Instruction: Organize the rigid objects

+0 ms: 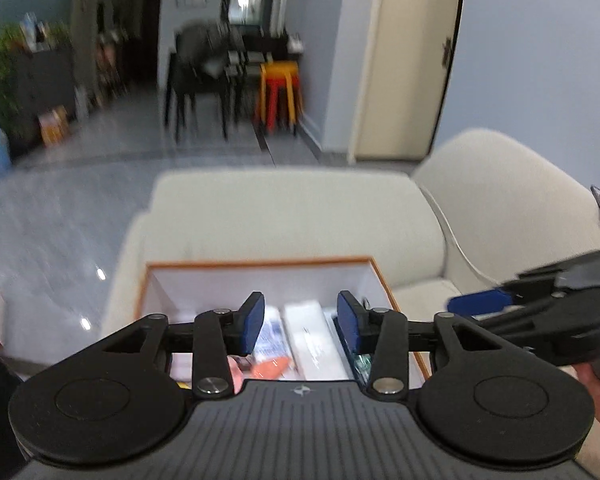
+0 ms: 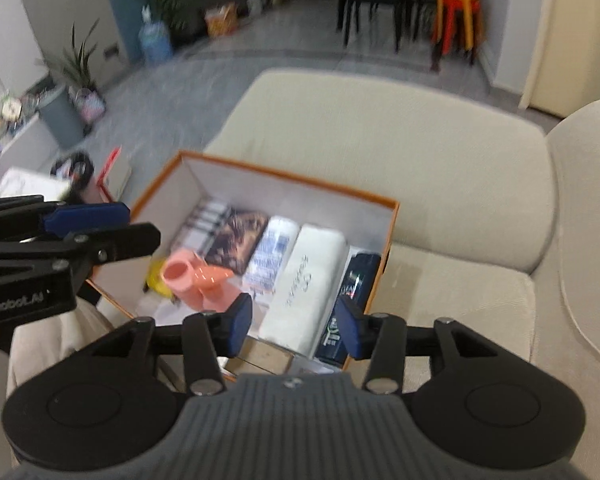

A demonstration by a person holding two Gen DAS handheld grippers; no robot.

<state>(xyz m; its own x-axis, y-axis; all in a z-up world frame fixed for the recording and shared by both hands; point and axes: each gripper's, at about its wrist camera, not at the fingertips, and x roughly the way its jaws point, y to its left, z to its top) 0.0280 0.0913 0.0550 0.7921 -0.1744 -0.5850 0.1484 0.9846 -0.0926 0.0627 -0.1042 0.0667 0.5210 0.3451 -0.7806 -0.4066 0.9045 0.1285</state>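
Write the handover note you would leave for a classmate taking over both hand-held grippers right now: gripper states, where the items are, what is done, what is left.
Left hand-held gripper: open, empty, above the orange-edged box.
Right hand-held gripper: open, empty, over the box's near end.
The box sits on the beige sofa.
Done: packed side by side inside are a patterned white pack, a white box and a dark blue box; a pink cup-like piece lies at the near left.
Left: nothing held; loose items outside the box are too blurred to identify.

orange-rimmed box (image 2: 392,216) — white inside, beige sofa (image 2: 380,132)
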